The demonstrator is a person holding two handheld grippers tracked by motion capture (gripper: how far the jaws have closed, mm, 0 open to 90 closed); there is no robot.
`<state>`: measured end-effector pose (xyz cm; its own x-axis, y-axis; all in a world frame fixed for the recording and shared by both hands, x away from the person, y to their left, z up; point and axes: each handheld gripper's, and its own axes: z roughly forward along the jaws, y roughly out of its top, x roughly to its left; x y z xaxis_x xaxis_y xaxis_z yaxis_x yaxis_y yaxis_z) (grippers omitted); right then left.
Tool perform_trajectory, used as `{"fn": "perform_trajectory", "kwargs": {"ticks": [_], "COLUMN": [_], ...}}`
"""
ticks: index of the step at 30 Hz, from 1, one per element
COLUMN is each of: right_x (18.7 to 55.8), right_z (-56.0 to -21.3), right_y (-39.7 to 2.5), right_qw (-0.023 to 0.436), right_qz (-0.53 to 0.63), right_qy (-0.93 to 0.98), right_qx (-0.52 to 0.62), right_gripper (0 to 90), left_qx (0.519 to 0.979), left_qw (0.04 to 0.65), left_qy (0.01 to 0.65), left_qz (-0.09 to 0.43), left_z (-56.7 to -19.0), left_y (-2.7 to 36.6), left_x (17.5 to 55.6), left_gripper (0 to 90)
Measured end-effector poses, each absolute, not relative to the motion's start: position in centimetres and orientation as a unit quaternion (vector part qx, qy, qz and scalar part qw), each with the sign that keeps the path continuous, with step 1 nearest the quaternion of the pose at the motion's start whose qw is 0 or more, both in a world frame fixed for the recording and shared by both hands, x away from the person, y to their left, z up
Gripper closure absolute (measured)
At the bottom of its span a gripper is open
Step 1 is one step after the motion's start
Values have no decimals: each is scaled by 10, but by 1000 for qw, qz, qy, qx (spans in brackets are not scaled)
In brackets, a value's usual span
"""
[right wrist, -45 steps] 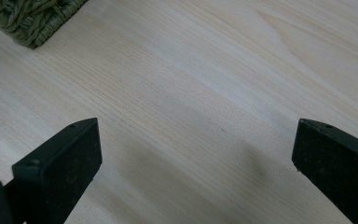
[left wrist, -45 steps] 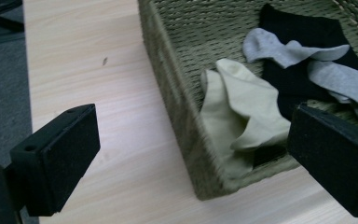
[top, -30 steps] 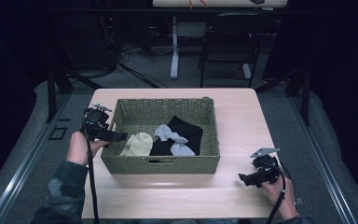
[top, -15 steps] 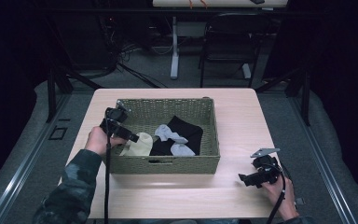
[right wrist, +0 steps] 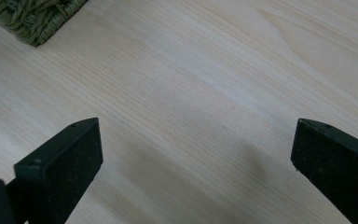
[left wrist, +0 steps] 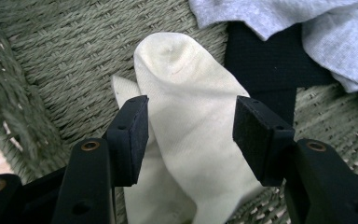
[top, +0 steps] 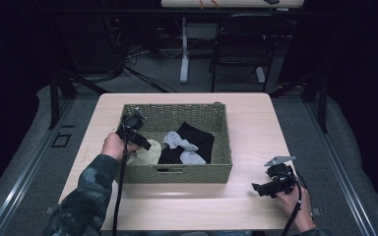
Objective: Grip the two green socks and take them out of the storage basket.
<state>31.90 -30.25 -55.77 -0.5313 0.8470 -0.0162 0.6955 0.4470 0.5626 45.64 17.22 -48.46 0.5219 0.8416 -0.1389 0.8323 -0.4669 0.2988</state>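
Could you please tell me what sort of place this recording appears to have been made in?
Probably a lab or workshop set up for recording, not a home: a bare wooden table stands on grey floor in a dark room, with loose cables on the floor behind it and a black chair by another desk.

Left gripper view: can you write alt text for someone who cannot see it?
The left claw, open, straddles a cream cotton sock lying on the floor of a green woven basket. Beyond it lie a black folded cloth and a light grey sock.
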Motion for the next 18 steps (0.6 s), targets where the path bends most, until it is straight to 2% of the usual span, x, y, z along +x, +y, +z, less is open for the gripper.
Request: {"fn": "perform_trajectory", "kwargs": {"ticks": [10, 18], "right_x": [319, 320], "right_z": [-558, -559], "right_y": [-302, -301], "right_qw": [146, 142], "right_qz": [255, 258], "right_qy": [838, 838], "right_qx": [460, 460], "right_gripper": [13, 13], "left_qx": [855, 860], "left_qw": [146, 157], "left_qy": [497, 486], "left_qz": [3, -12], "left_z": [-500, -499], "left_y": [173, 173], "left_x": [464, 463], "left_gripper": [485, 615]}}
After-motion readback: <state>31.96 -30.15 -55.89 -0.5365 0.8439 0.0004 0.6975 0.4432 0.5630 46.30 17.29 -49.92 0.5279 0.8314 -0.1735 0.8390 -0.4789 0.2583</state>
